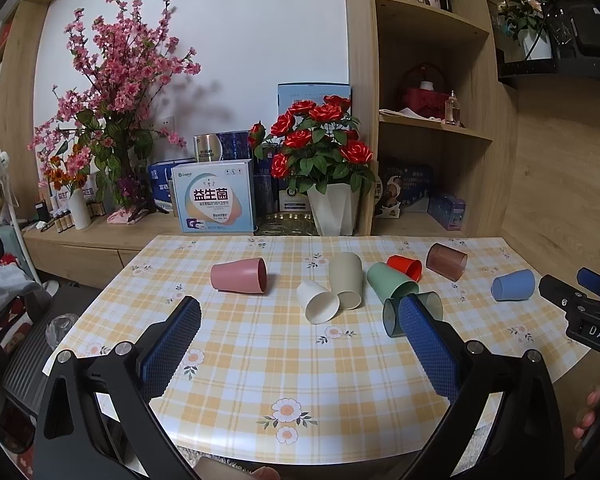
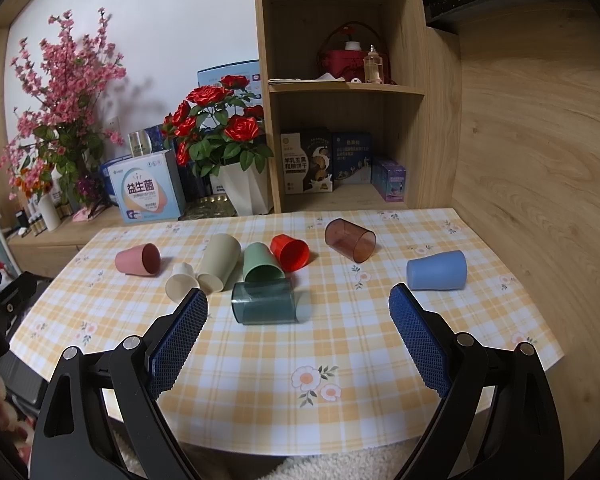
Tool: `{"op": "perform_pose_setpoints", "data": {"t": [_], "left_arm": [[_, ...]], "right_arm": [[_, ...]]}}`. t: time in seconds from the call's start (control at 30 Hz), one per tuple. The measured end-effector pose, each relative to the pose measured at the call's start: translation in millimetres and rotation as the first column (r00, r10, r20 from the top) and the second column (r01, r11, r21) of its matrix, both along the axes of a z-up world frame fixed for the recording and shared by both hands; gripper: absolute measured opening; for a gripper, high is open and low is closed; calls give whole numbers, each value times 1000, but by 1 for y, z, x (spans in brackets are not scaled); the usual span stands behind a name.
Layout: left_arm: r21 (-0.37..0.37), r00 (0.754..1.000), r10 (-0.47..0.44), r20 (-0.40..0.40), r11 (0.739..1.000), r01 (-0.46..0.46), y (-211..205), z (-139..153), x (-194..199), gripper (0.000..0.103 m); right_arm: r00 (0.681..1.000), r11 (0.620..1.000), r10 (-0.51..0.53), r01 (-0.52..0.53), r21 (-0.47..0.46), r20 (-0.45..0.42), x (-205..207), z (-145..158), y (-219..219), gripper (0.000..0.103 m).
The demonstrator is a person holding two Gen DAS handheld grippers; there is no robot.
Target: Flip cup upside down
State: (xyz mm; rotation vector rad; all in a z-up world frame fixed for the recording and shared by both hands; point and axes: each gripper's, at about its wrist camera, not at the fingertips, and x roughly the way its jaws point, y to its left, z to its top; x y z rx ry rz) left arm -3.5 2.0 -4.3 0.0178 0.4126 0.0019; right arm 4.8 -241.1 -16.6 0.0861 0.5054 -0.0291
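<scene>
Several cups lie on their sides on the checked table: pink, white, beige, green, red, brown see-through, blue and dark teal see-through. In the right wrist view the teal cup lies nearest, the blue cup at the right. My left gripper is open and empty above the table's near half. My right gripper is open and empty, with the teal cup just beyond its fingers. It also shows at the right edge of the left wrist view.
Behind the table stand a white pot of red roses, a printed box and a wooden shelf unit with boxes and jars. A pink blossom tree stands at the back left. A wooden wall runs along the table's right side.
</scene>
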Motion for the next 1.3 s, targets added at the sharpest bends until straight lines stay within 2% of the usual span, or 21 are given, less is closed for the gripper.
{"op": "perform_pose_setpoints", "data": {"t": [0.53, 0.57, 1.0, 1.13, 1.3], "left_arm": [[-1, 1000, 0, 1, 1000, 0, 0, 0, 0, 97], [-1, 1000, 0, 0, 1000, 0, 0, 0, 0, 97], [-5, 1000, 7, -19, 1000, -7, 3, -6, 0, 97], [-24, 999, 4, -37, 1000, -5, 5, -6, 1, 97], [-71, 997, -22, -71, 997, 17, 10, -8, 5, 97]], "right_arm": [[1000, 1000, 0, 0, 2, -1, 1, -11, 3, 89], [1000, 1000, 0, 0, 1, -1, 0, 2, 0, 89], [1000, 1000, -2, 2, 5, -4, 2, 0, -3, 89], [1000, 1000, -12, 13, 22, -16, 2, -12, -3, 89], [1000, 999, -7, 8, 40, -24, 3, -12, -3, 89]]}}
